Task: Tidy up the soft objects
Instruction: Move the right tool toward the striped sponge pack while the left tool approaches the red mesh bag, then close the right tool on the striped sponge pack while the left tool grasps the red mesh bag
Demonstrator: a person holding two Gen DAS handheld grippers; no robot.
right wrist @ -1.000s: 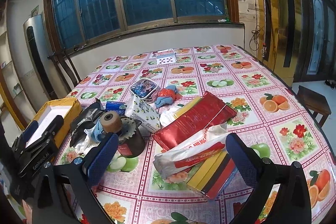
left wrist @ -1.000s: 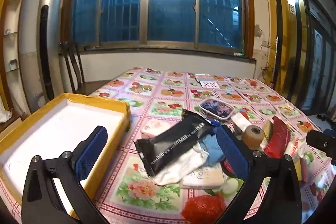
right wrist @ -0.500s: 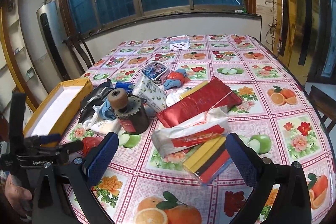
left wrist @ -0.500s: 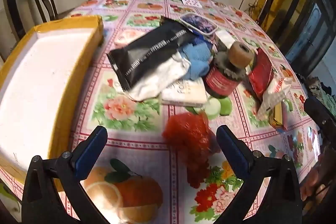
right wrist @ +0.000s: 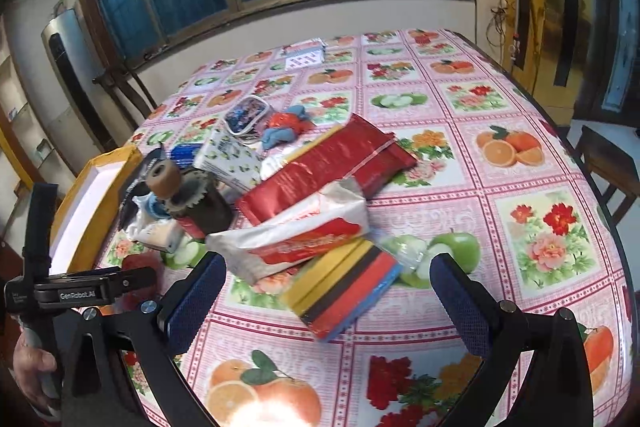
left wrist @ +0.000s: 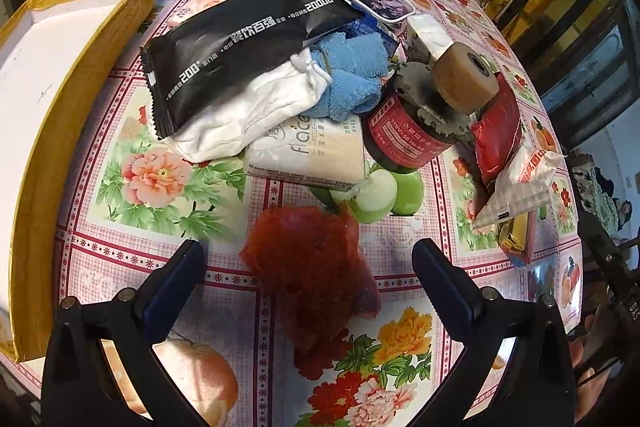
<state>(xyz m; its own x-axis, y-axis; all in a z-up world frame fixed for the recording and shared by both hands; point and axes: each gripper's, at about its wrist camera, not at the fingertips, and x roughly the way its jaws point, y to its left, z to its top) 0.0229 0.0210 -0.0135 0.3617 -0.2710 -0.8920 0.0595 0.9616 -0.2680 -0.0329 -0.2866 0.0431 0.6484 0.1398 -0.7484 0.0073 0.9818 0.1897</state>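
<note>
- The left gripper (left wrist: 306, 267) is hovering with fingers spread wide on either side of a crumpled red mesh bag (left wrist: 310, 279) on the near table (left wrist: 132, 251).
- The right gripper (right wrist: 328, 283) is hanging wide apart, holding nothing, near a striped packet (right wrist: 344, 291).
- A yellow box (left wrist: 52, 115) is sitting at the left.
</note>
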